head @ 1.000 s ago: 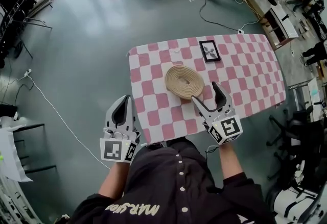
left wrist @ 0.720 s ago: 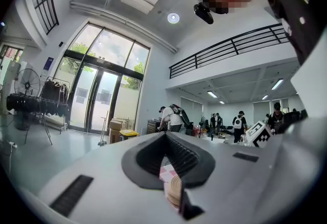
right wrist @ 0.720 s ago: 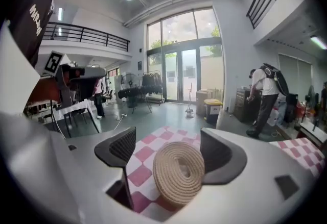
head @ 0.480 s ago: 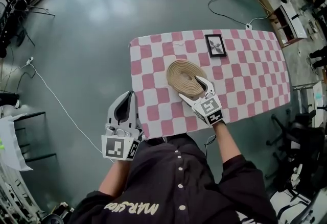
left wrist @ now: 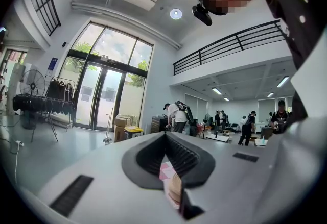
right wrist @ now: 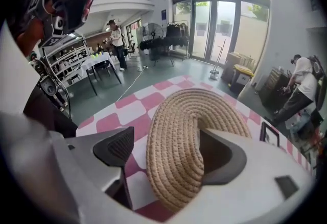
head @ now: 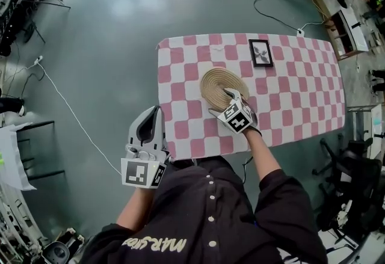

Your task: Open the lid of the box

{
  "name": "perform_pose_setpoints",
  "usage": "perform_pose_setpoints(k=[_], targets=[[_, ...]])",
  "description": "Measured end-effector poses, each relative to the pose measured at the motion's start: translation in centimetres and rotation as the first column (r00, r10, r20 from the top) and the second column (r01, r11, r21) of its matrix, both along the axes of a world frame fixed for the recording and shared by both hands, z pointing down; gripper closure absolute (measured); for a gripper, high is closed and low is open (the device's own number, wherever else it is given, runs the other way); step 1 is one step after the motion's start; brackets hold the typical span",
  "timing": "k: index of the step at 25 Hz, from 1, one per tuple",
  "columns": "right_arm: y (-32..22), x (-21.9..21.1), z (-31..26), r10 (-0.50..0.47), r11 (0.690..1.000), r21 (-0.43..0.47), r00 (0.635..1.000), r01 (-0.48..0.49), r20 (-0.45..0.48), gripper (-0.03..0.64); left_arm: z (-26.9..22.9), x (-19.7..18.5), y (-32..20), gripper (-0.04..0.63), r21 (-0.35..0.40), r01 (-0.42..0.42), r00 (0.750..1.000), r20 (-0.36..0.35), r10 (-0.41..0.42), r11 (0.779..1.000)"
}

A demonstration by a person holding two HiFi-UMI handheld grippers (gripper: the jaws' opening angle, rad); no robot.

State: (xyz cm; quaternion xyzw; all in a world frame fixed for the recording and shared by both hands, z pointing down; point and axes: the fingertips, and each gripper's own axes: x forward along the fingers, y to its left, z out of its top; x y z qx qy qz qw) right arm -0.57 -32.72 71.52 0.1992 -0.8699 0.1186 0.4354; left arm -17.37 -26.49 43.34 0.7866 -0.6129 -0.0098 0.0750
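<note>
Right gripper view shows your right gripper (right wrist: 168,147) with its jaws wide; they have just been opening. The near edge of the coiled lid (right wrist: 179,116) stands between them. The pad (right wrist: 115,149) on that view's left stands clear of the weave, with cloth showing in the gap. The other finger reaches in over the lid's top. So nothing is gripped yet.

The round woven box (head: 218,83) sits on the checked table (head: 289,94), directly under and ahead of those fingertips. Your left gripper (head: 155,111) is closed on nothing. The box lies well beyond its fingertips and off to their right side.

Here is what I would watch for:

- If the outer finger sits too low, you will likely pinch lid and wall together. The whole box would then rise with the lid.
- Nothing steadies the base (your left fingers are nowhere near it). A snug lid could drag the box across the cloth toward you.
- The rope coil looks soft. A bite on the edge alone may flex the rim and let it slip from the pads.
- A sudden release could send the box toward the small picture frame (head: 260,52), which lies beyond the fingertips, past the box's far side.
</note>
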Motion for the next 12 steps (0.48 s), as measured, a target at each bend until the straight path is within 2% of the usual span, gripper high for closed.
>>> perform_pose_setpoints(k=[6,12], targets=[[-0.3,0.0,2.4,-0.014,0.999,-0.051,0.996,0.010,-0.090,0.210,0.1,0.1,0.1,0.586,-0.008,0.015,1.000,0.001,-0.015,1.000],[-0.9,0.1,3.4,-0.021,0.999,-0.046,0.990,0.015,-0.139,0.213,0.4,0.0,0.2,0.586,-0.022,0.024,1.000,0.005,-0.024,0.999]])
